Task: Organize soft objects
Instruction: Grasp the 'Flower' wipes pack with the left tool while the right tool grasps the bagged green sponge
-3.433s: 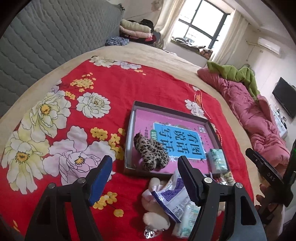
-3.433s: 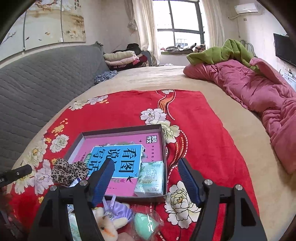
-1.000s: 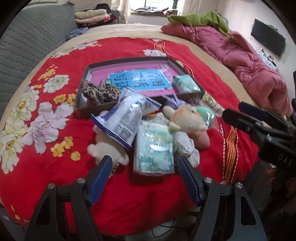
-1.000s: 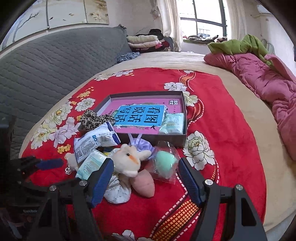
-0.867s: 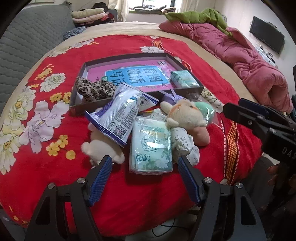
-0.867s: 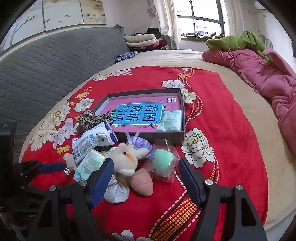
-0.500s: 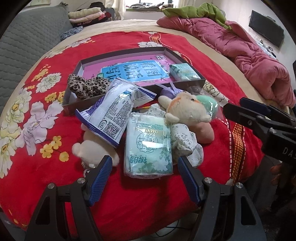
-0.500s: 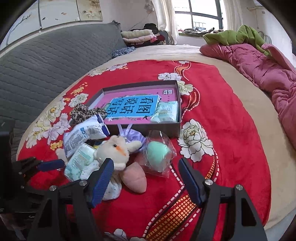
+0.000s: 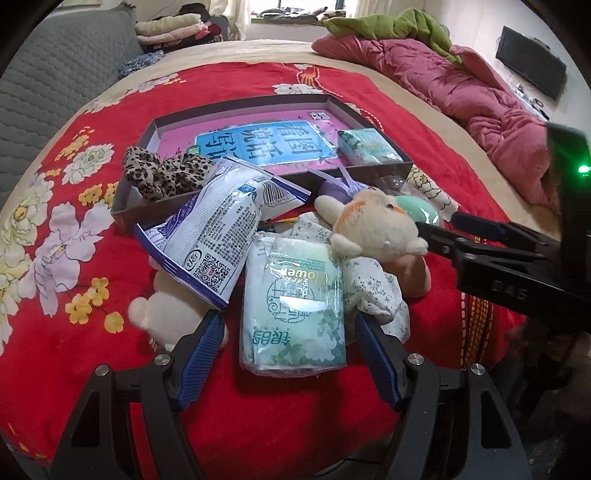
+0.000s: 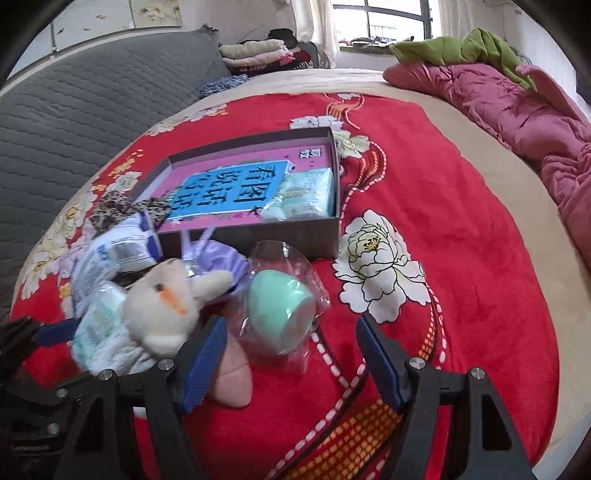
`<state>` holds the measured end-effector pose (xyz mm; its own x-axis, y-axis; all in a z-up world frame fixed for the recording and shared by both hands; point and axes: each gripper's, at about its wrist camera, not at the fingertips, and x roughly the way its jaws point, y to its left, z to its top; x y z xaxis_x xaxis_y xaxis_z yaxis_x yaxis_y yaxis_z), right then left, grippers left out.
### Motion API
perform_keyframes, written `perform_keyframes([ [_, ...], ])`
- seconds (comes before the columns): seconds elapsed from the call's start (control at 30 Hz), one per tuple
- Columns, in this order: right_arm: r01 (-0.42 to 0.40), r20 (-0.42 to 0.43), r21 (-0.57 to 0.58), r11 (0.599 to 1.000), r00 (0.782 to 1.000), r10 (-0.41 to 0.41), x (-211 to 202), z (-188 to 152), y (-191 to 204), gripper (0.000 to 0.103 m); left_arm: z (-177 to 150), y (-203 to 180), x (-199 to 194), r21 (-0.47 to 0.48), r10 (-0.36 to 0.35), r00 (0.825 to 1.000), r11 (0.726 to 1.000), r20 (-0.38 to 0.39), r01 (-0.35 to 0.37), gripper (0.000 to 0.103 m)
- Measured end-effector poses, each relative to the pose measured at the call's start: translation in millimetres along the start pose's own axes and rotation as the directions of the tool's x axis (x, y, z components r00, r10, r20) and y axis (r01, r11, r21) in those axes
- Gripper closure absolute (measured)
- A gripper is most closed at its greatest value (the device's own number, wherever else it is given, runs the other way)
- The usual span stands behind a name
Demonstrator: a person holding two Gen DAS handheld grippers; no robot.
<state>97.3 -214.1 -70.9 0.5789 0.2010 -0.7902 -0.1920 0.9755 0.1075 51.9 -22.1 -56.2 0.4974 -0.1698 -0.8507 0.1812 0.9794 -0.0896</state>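
Daylit window [image 10: 388,22], grey quilted headboard [image 10: 92,99], wall-mounted television [image 9: 532,77].

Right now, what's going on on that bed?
A person is sorting soft things on a red blanket. The open left gripper hangs over a tissue pack, the open right gripper over a bagged green sponge; neither holds anything. In the box lie another tissue pack and a leopard scrunchie.

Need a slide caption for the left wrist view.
Open left gripper poised over a green tissue pack in the pile before the box.
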Motion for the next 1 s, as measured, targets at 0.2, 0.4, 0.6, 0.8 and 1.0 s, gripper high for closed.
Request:
perform_keyframes([
  [0.2, -0.005, 0.003, 0.017, 1.0, 1.0, 0.005, 15, 5, -2, 0.031, 3, 3, 3, -0.014, -0.026, 1.0, 1.0, -0.001, 0.026, 0.042],
  [0.4, -0.045, 0.011, 0.034, 0.998, 0.999, 0.044, 22, 5, -8, 0.051, 4, 1, 11, -0.019, -0.033, 0.999, 0.999, -0.019, 0.033, 0.049],
  [0.6, -0.051, 0.055, 0.015, 0.999, 0.997, 0.05, 12, 6, -9, 0.055, 5, 1, 11, -0.025, -0.045, 0.999, 0.999, -0.013, 0.044, 0.053],
  [0.8, -0.06, 0.065, 0.021, 0.998, 0.996, 0.058, 6, 6, -13, 0.055, 3, 12, 1, -0.071, -0.087, 0.996, 0.994, -0.001, 0.087, 0.053],
  [1.0, -0.06, 0.064, 0.023, 0.998, 0.996, 0.058, 5, 6, -14, 0.055, 3, 22, -10, -0.113, -0.11, 0.994, 0.987, 0.024, 0.112, 0.053],
])
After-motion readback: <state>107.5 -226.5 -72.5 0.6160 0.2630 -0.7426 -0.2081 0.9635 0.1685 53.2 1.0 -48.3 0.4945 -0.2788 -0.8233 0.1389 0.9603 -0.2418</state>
